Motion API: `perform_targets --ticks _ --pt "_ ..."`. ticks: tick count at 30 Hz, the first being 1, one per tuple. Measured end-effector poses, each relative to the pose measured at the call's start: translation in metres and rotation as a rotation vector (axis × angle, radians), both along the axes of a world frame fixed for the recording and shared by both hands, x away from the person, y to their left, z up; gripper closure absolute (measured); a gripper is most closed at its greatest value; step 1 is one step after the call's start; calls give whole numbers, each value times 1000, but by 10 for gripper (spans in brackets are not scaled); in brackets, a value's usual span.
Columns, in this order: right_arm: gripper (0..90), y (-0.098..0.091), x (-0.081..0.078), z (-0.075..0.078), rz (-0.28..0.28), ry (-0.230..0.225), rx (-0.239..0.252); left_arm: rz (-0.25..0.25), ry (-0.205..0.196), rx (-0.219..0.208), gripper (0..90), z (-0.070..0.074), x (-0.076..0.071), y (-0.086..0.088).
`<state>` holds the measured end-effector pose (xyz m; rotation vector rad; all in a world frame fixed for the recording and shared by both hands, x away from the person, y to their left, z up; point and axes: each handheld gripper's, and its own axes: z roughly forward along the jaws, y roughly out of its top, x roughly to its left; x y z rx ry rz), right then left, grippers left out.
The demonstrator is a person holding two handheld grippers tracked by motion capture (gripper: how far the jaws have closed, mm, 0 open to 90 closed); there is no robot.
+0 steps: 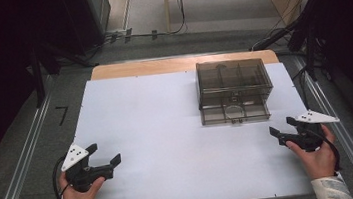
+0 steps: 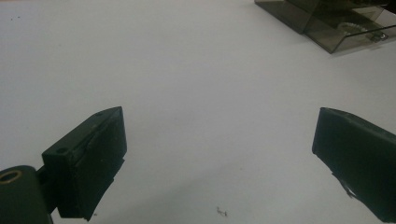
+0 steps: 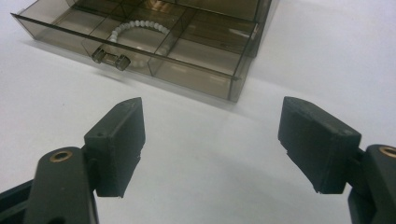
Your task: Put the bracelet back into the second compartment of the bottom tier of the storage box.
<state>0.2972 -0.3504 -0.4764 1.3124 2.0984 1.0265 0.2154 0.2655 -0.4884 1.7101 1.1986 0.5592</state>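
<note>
Both claws (image 1: pixel 104 157) (image 1: pixel 282 125) spread empty, smoky drawer box (image 3: pixel 205 28) pulled open, seemingly a bead bracelet (image 3: pixel 137 25) inside

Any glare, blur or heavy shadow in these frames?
High view: white table evenly lit, dark surroundings. Left gripper view: left gripper casts a soft shadow, box slightly soft. Right gripper view: box drawer and bracelet reasonably sharp, near jaws a little blurred, no harsh glare.
</note>
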Motion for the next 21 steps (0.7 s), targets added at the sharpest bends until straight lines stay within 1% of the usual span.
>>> perform_targets --ticks 21 --pt "212 -21 -19 -2 -54 4 10 1 -4 -4 37 0 0 0"
